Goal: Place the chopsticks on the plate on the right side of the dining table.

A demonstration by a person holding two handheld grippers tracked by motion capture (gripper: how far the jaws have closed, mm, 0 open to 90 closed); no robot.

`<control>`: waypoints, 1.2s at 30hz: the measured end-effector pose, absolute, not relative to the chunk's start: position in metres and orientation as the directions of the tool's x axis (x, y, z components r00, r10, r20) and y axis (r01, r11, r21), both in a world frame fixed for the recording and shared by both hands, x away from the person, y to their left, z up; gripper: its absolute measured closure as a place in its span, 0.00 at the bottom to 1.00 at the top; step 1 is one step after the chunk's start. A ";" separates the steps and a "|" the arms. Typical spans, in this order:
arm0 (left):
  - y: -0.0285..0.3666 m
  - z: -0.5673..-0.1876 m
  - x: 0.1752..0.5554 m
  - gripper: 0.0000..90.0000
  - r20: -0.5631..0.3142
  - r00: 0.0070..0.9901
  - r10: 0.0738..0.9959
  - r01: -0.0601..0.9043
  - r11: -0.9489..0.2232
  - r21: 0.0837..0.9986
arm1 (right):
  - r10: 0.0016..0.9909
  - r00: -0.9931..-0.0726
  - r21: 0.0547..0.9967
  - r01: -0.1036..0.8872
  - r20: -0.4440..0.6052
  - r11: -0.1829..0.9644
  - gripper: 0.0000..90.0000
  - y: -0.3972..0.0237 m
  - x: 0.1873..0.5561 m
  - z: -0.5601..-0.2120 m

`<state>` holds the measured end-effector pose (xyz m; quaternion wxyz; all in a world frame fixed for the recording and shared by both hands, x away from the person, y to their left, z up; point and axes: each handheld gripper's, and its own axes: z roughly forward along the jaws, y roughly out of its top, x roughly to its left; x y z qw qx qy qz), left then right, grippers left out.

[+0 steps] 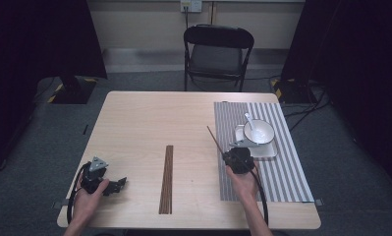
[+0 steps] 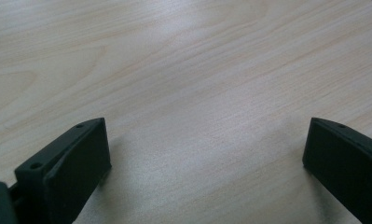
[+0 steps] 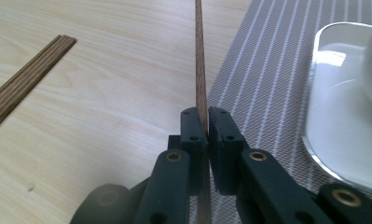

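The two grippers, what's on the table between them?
A row of wooden sticks lies between the left gripper and the right gripper, in the high view.

Bowl (image 1: pixel 259 131) in tray (image 1: pixel 269 151) on placemat (image 1: pixel 282 172) at table (image 1: pixel 134 123) right; chopstick bundle (image 1: pixel 167 178) mid-table, left of placemat.

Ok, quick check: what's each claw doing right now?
Left claw: open, nothing between its jaws, low over the bare table.
Right claw: shut on a single wooden stick beside the striped mat.

Left gripper (image 1: pixel 116 185) low, jaws wide apart; right gripper (image 1: pixel 231 156) clamped tight.
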<state>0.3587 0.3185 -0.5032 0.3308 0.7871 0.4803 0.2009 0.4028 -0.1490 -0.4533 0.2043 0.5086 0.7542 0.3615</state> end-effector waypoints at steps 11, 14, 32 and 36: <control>0.318 -0.503 0.359 0.00 -0.004 0.458 0.889 0.624 -0.318 0.714 | 0.937 -0.347 0.741 0.642 0.049 0.199 0.95 -0.172 0.416 -0.454; 0.318 -0.503 0.359 0.00 -0.003 0.458 0.889 0.624 -0.319 0.714 | 0.942 -0.334 0.740 0.641 0.031 0.203 0.95 -0.178 0.420 -0.453; 0.318 -0.503 0.359 0.00 -0.004 0.458 0.889 0.624 -0.319 0.714 | 0.967 -0.256 0.723 0.671 0.017 0.164 0.95 -0.203 0.436 -0.470; 0.318 -0.503 0.359 0.00 -0.003 0.458 0.889 0.624 -0.319 0.714 | 0.967 -0.253 0.728 0.666 0.018 0.161 0.95 -0.205 0.436 -0.471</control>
